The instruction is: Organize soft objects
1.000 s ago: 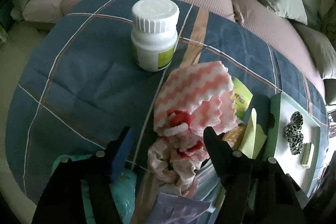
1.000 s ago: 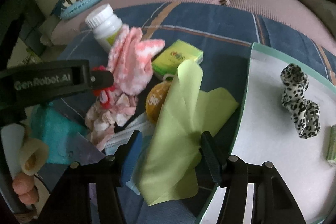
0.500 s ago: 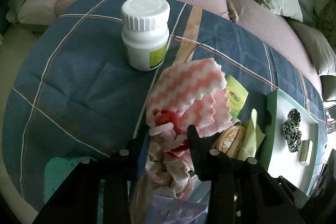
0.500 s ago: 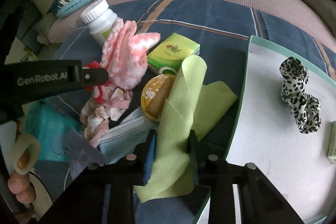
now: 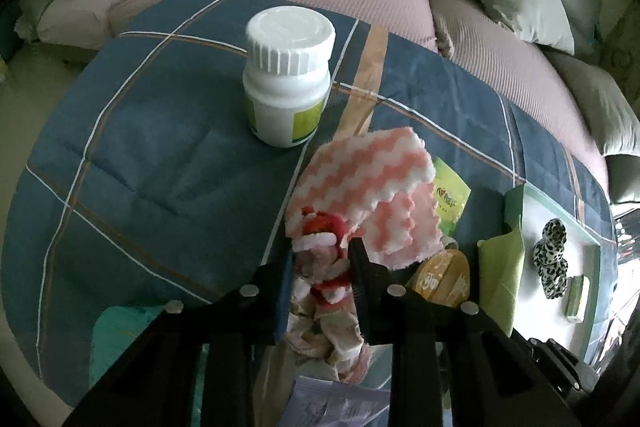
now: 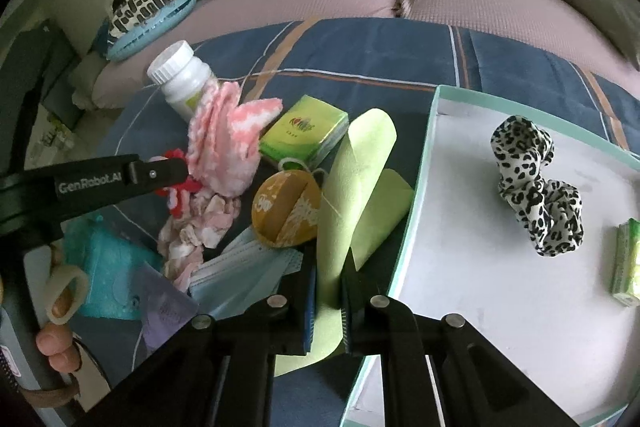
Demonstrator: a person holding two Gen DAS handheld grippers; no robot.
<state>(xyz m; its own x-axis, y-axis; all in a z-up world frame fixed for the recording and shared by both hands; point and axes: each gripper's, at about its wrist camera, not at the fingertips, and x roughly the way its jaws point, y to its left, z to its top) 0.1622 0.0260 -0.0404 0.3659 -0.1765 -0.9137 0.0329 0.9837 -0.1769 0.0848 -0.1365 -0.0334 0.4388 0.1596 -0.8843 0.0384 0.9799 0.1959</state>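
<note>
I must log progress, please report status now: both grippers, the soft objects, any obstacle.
Left gripper shut on red-white scrunchie. Right gripper shut on green cloth. Pink cloth drapes against the scrunchie.

- The bottle stands behind the zigzag cloth on my counter.
- The tray lies right of the pile, holding the scrunchie.
- The tissue pack sits behind the round tin.

Hidden and cut-off bits
Mask partly buried under disc; purple packet cut off at 6 o'clock.
</note>
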